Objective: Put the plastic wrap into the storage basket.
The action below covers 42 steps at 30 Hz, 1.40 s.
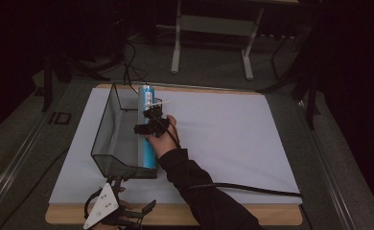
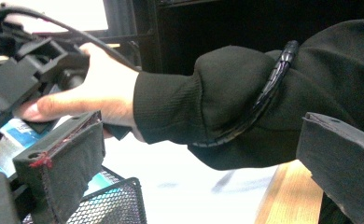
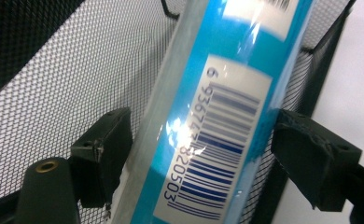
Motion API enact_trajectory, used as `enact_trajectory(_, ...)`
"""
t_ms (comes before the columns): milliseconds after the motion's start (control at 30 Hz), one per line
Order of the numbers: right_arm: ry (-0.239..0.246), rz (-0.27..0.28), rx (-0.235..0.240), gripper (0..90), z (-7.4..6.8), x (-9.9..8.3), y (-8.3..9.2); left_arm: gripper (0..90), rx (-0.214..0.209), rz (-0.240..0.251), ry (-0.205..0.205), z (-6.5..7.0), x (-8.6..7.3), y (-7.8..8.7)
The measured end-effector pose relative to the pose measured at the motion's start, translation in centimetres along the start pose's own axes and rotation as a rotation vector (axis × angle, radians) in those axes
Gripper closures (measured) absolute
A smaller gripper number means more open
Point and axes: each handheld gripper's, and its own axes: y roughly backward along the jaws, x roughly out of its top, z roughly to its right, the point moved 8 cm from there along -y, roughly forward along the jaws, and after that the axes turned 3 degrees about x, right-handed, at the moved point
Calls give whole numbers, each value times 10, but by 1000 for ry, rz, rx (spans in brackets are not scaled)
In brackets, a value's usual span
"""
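On the white table sheet (image 1: 223,139), the blue tube (image 1: 148,129) lies lengthwise along the mesh tray's (image 1: 109,125) right wall; the right gripper (image 1: 152,122) straddles it, jaws parted and off it, while the left gripper (image 1: 120,213) waits wide open and empty at the near edge.

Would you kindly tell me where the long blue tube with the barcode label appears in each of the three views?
High view: the long blue tube lies along the right inner wall of the black mesh tray, centre-left.
Left gripper view: a blue-and-white piece at the left edge, under the person's fingers.
Right gripper view: the tube runs diagonally through the centre, between the two jaws.
Shared landmark: the black mesh tray.
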Motion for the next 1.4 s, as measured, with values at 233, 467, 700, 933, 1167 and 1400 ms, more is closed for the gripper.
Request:
enact_trajectory(233,99,-14,28,119,9,4,16,17,2,-4,-3,0,-1,-1)
enact_trajectory(467,159,49,48,135,22,12,44,17,2,-8,-4,1,-1,-2)
enact_trajectory(700,179,80,45,142,40,14,73,17,0,-14,-6,2,-2,-4)
enact_trajectory(933,217,96,24,142,59,6,95,17,1,-15,-3,2,-3,-4)
enact_trajectory(1167,215,109,25,142,80,-10,112,17,-3,-21,-5,2,-4,-6)
enact_trajectory(1400,229,140,6,143,100,-25,129,17,-1,-23,-3,2,-4,-6)
